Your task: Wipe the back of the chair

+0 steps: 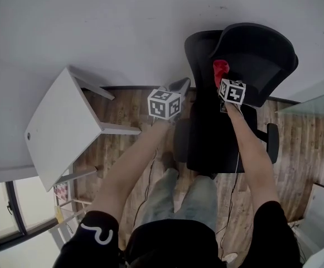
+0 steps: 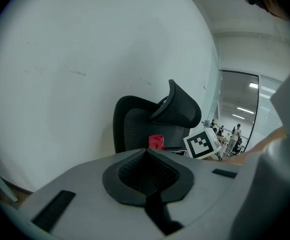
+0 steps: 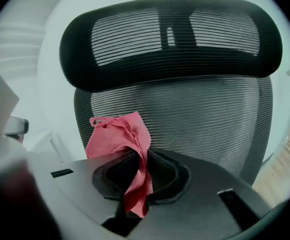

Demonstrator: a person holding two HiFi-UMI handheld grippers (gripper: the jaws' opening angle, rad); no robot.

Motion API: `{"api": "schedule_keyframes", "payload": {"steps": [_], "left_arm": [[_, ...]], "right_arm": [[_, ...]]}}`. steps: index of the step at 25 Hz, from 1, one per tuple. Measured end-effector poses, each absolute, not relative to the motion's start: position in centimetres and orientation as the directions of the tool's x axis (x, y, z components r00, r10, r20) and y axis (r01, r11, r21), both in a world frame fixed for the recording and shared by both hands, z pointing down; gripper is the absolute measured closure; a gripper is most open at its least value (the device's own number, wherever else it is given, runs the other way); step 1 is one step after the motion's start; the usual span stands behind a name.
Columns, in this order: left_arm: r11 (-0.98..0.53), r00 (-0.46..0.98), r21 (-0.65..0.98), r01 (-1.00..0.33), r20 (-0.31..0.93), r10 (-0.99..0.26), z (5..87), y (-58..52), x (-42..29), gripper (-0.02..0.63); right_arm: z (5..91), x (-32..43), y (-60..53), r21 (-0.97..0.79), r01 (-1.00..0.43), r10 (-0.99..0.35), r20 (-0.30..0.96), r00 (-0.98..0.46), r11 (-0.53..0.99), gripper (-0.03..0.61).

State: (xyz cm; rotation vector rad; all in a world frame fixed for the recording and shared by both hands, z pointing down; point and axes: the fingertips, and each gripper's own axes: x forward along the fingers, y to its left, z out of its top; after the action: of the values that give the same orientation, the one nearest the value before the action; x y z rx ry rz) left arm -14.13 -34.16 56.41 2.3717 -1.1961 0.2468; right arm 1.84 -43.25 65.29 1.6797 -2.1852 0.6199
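The right tongs (image 3: pixel 135 184) are clamped on a red cloth (image 3: pixel 119 136). Its bunched top stands up in front of the mesh back of the chair (image 3: pixel 184 109), just below the headrest (image 3: pixel 169 39); contact cannot be told. In the head view the chair stands at 1 o'clock, by the wall. The left tongs (image 2: pixel 147 176) are together with nothing between them, at 9 o'clock of the right tongs, pointing towards the chair.
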Motion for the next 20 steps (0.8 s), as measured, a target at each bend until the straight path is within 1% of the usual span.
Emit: {"api": "schedule_keyframes", "payload": {"steps": [10, 20], "left_arm": [[-0.503, 0.601, 0.334, -0.797, 0.348, -0.720, 56.6, -34.5, -6.6, 0.589], [-0.517, 0.613, 0.335, -0.787, 0.335, -0.716, 56.4, -34.6, -0.6, 0.589]], "right_arm": [[65.0, 11.8, -43.6, -0.099, -0.976, -0.845, 0.488, -0.217, 0.193, 0.512], [64.9, 21.8, -43.6, -0.071, -0.991, -0.861, 0.491, -0.132, 0.111, 0.512]]}}
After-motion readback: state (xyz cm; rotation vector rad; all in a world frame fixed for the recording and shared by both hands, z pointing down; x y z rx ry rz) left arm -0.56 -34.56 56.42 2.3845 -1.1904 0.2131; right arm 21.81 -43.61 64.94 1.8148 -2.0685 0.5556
